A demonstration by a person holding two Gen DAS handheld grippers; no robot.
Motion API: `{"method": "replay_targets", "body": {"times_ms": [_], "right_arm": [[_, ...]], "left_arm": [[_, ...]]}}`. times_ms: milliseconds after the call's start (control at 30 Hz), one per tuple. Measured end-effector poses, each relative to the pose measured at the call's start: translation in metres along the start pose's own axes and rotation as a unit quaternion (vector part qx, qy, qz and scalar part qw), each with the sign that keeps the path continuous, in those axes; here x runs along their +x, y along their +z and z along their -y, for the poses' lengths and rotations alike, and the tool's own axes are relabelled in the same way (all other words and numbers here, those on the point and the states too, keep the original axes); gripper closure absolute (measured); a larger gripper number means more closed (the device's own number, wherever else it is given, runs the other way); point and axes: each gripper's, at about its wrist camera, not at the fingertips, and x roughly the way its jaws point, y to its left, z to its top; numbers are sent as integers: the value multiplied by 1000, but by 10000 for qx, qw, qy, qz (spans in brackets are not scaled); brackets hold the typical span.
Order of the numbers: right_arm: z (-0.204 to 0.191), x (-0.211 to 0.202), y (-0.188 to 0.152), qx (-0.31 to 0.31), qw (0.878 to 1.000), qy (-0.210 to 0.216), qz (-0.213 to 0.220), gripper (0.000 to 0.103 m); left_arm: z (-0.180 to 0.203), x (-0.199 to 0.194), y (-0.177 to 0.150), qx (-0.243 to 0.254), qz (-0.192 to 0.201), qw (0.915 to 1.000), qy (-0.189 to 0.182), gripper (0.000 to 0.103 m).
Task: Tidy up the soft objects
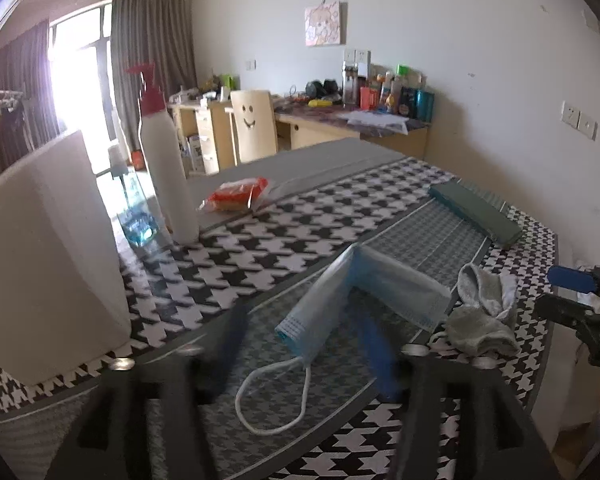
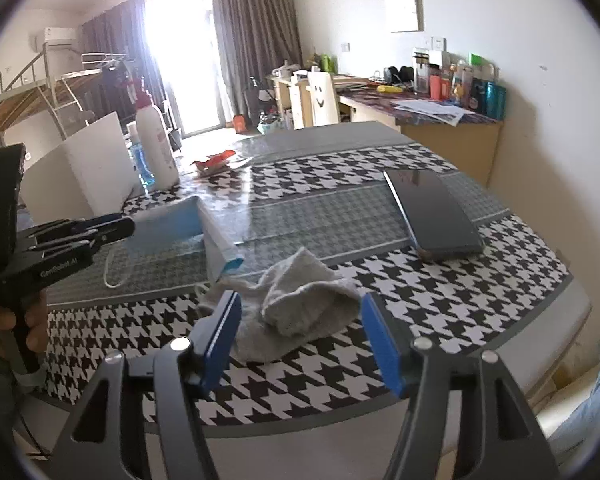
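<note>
Houndstooth tabletop (image 2: 440,300) under both my fingers, spread wide and empty — limp, light grey sock (image 2: 296,304); blue mask (image 1: 364,292) floppy, best pinched at its folded edge.

a lived-in home: curtains (image 2: 256,36), bunk bed (image 2: 28,88), cluttered desk (image 2: 440,120), houndstooth table (image 2: 380,380).

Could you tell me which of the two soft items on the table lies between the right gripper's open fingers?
The grey sock, crumpled between the right gripper; the blue face mask lies folded farther left.
</note>
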Motion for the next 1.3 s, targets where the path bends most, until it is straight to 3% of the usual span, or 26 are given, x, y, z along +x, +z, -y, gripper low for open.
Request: {"method": "replay_targets", "body": {"times_ms": [133,667,733,800,867,967,1200,1300], "right_arm": [[2,2,1,31,10000,61,-25,36],[14,13,4,139,9993,320,-109,36],[15,15,4,146,9992,359,-133,36],[16,16,5,151,9991,377,-143,36],[17,17,5,170,9990,388,-146,36],[19,20,5,210,9988,398,-177,36],[19,27,5,226,9984,425,-284,36],[16,30,4,200,9985,431,-283,25]], "left_arm": [[10,0,8,234,17,9997,1,36],[30,53,26,595,-628,9962,-67,37],[31,61,25,639,-774,9949,-4,43],[32,67,24,649,-880,9940,5,69],[32,72,23,649,-963,9932,72,86],[34,72,20,679,-959,9931,25,93],[29,57,21,446,-897,9950,1,94],[24,45,22,348,-772,9964,73,94]]}}
